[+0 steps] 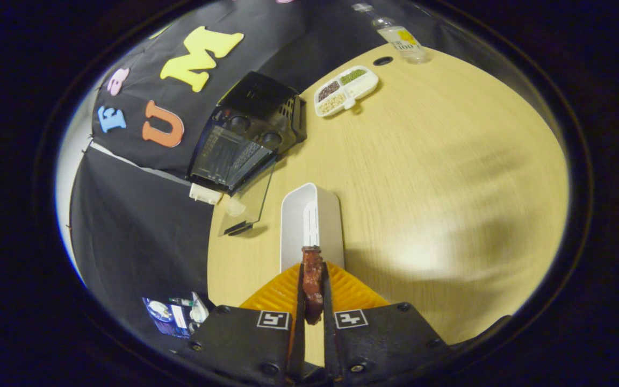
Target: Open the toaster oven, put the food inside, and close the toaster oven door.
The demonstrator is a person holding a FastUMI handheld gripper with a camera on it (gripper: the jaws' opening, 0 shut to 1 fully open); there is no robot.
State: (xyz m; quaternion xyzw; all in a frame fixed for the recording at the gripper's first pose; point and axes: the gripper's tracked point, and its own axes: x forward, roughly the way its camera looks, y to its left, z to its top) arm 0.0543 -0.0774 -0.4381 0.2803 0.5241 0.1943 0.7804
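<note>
Between the fingers: the gripper [312, 301] is pinching a dark reddish-brown piece of food [312, 285], with both fingers squeezed against its sides and the top end poking out past them. Looks like a strip of meat, can't say more than that.

Right under the food: an orange ribbed tray [350, 293] showing on both sides of the fingers. Just beyond it is a white stand-looking thing [326, 215] with a slot in it; no clue what it's for.

Table: light wood table [438, 177], pretty bare on the side away from the oven.

Toaster oven: black toaster oven [250, 129], sitting at the table edge by the black cloth wall, well beyond the fingers and off to one side of them.

Oven door: the glass door [253, 201] is already dropped open toward the table, handle end resting down low, and you can see the rack inside.

Far edge: a white divided dish [346, 90] with grains or beans in its compartments, and past that a clear bottle [398, 37] next to a round cable hole [382, 61].

Progress: I'd say step one is done, door's open, and the food is picked up. Left to do: carry it over, get it onto the rack, let go, back out, and swing the door shut. So roughly halfway-ish.
</note>
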